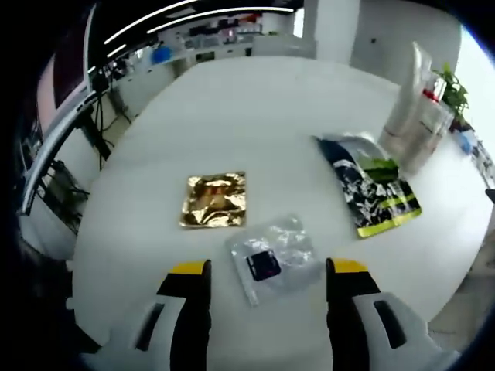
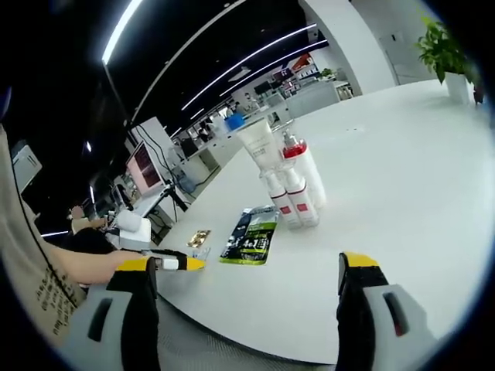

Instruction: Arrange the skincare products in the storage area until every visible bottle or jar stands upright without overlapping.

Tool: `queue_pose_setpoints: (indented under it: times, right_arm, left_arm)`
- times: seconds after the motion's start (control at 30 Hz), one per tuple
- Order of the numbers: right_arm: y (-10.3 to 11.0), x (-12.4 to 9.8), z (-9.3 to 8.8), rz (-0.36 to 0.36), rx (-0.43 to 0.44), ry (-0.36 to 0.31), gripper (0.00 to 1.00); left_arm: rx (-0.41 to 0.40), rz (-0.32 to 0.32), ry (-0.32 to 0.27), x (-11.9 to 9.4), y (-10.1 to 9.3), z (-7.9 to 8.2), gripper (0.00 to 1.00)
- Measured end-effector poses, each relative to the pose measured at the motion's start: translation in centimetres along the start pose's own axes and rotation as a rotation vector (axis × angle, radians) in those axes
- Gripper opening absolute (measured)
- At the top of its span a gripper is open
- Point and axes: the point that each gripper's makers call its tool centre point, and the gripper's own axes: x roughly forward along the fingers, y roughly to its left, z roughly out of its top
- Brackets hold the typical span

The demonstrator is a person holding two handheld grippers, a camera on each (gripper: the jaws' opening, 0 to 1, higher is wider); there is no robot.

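Note:
In the left gripper view my left gripper (image 1: pixel 268 270) is open above a clear silvery sachet (image 1: pixel 273 259) with a dark square inside, lying flat on the white table (image 1: pixel 255 116). A gold foil sachet (image 1: pixel 215 200) lies to its left and a black-and-green patterned pouch (image 1: pixel 370 184) to its right. Upright bottles (image 1: pixel 416 116) stand at the far right. In the right gripper view my right gripper (image 2: pixel 246 270) is open with nothing between its jaws. Beyond it stand a white tube (image 2: pixel 258 145) and several white bottles with red labels (image 2: pixel 300 189), all upright and close together. The pouch (image 2: pixel 251 236) lies before them, and the left gripper (image 2: pixel 174 263) shows at the left.
A person's arm (image 2: pixel 77 267) reaches in from the left in the right gripper view. A potted plant (image 2: pixel 445 46) stands at the far table edge. Desks, monitors and cables line the room beyond the table. The table's near edge (image 2: pixel 255 340) curves close under the right gripper.

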Motion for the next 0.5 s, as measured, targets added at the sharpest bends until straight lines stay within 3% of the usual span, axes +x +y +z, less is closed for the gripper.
queue_pose_setpoints:
  times: [0.17,0.37,0.5]
  right_arm:
    - [-0.09,-0.02,-0.02,-0.004,0.001,0.000,0.98]
    - [-0.12,-0.03,-0.02,-0.007,0.000,0.001,0.98]
    - [-0.10,-0.05,-0.02,-0.008,0.000,0.001,0.98]
  left_arm:
    - [0.011,-0.004,-0.013,0.01,-0.12,0.11,0.54]
    - [0.038,-0.027,-0.022,-0.02,-0.76,0.30,0.39]
    - [0.042,-0.033,-0.023,-0.10,-0.81,0.34,0.38]
